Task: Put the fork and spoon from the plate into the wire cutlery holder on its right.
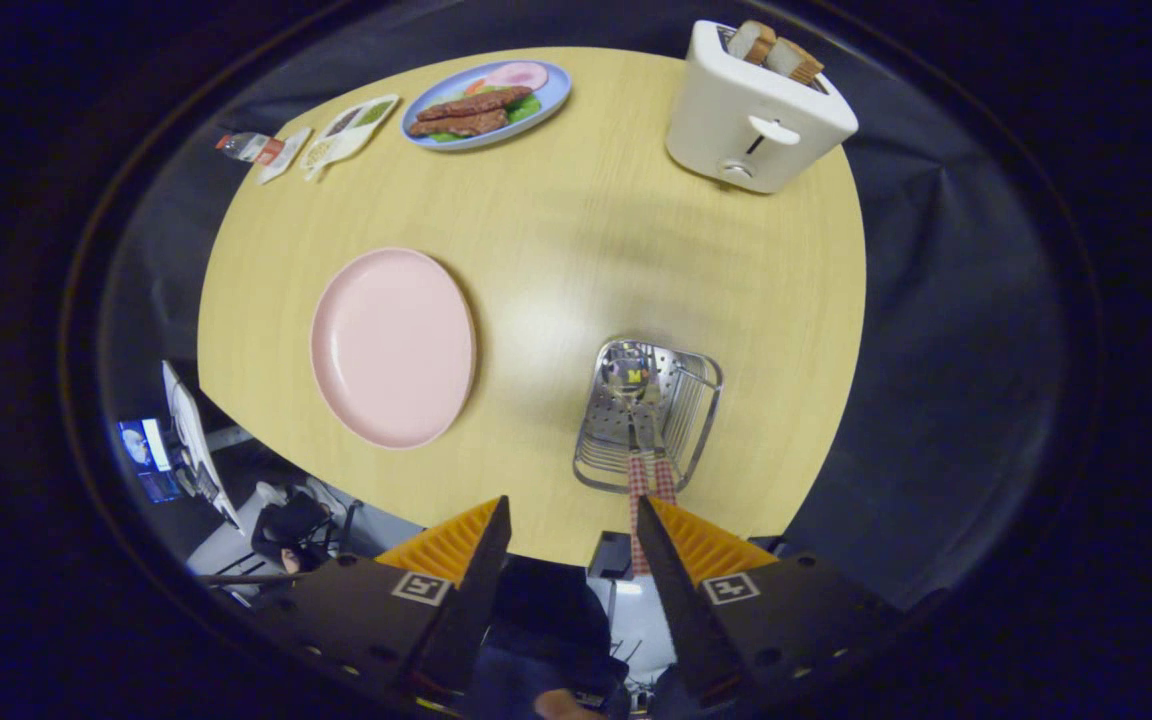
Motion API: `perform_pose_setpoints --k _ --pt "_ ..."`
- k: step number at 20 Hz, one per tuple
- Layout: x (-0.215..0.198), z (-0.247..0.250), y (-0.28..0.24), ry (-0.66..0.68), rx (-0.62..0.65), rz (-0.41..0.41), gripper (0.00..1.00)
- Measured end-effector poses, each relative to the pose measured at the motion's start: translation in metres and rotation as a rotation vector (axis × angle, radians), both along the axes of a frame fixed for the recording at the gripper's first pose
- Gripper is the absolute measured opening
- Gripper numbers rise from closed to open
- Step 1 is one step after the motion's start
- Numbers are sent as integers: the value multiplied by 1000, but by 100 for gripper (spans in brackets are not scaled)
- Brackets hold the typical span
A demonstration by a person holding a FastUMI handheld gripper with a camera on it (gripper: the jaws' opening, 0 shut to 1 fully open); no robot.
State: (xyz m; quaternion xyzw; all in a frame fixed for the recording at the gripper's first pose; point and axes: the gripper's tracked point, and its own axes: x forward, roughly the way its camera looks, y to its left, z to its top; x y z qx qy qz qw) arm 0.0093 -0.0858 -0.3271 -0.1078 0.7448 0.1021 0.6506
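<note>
The pink plate [393,345] lies bare on the wooden table [576,220], beyond my fingers and to their left. To its right stands the wire cutlery holder [648,415]. Inside it rest the spoon [628,378] and the fork [652,425], bowl and tines down in the basket, their red-checked handles [650,478] sticking out over the holder's near rim toward my right finger. My gripper [572,528] hovers high above the table's near edge, open, with nothing between its fingers.
A white toaster [756,110] holding bread slices stands at the table's far right. A blue plate of food [486,102] and a small divided tray [349,130] sit at the far side. Dark cloth surrounds the table; below its near-left edge are a screen and equipment.
</note>
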Motion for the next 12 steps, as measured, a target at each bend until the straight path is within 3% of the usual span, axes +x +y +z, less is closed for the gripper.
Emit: perform_pose_setpoints --k 1,2,4,12 --pt "-2 2 4 -24 7 -7 96" --pt "-3 3 9 -50 15 -23 99" --pt "-2 7 19 -118 31 -50 98" --pt "-3 49 70 -422 31 -31 98"
